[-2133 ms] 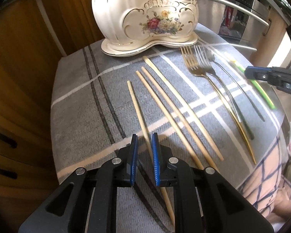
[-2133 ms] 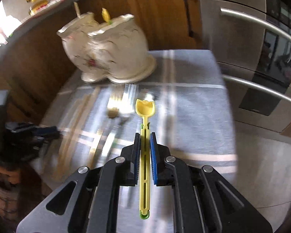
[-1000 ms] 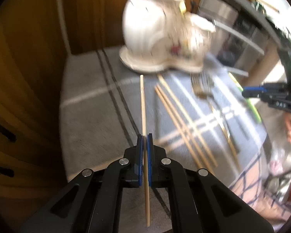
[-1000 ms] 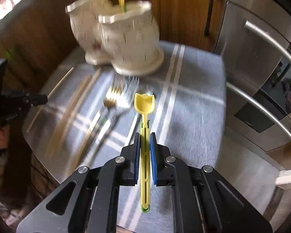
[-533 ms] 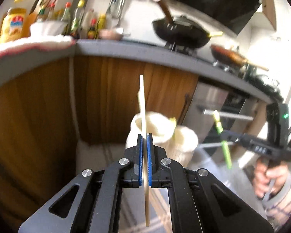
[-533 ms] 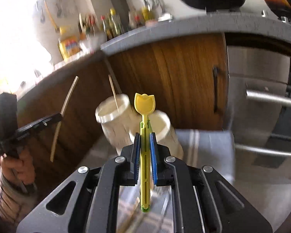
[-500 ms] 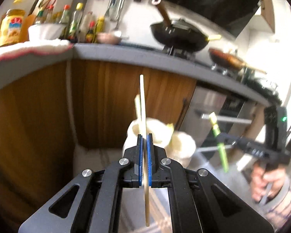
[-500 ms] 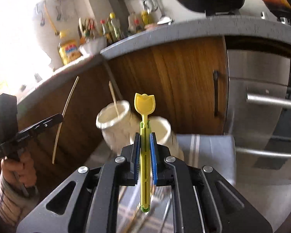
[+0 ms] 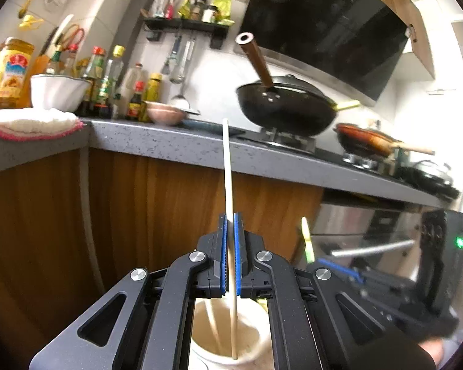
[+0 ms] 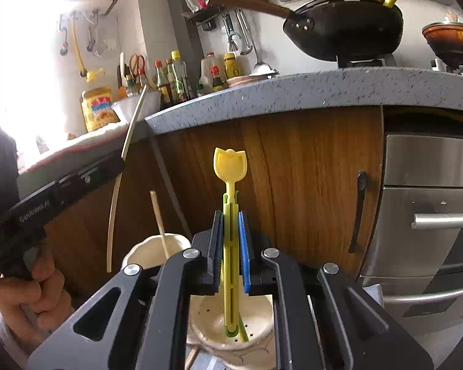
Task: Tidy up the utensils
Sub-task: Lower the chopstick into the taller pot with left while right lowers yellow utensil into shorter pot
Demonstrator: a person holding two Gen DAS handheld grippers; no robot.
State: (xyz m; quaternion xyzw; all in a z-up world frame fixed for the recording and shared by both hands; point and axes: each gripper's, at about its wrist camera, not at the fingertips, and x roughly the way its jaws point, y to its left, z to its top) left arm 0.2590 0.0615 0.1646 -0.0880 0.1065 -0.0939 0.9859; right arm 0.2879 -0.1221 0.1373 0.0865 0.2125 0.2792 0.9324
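Observation:
My left gripper (image 9: 230, 225) is shut on a wooden chopstick (image 9: 227, 169) held upright; its lower end hangs inside the left cup of the cream ceramic holder (image 9: 256, 343), where another chopstick (image 9: 211, 320) stands. My right gripper (image 10: 230, 225) is shut on a yellow-green plastic utensil (image 10: 230, 166), upright, with its lower end over the holder's right cup (image 10: 206, 314), which has drain holes. In the right wrist view the left gripper (image 10: 120, 163) holds its chopstick (image 10: 115, 203) beside the holder's left cup (image 10: 145, 249). The right gripper (image 9: 311, 254) also shows in the left wrist view.
A grey counter (image 9: 169, 145) with bottles, bowls and a black wok (image 9: 284, 108) runs above wooden cabinet fronts (image 10: 293, 169). Steel appliance doors with bar handles (image 10: 441, 219) stand at the right. The table and the remaining utensils are out of view.
Both grippers have lifted their utensils off the table, tipped them upright and brought them down over the holder. The chopstick's lower end now sits in the left cup, the yellow utensil over the right cup.

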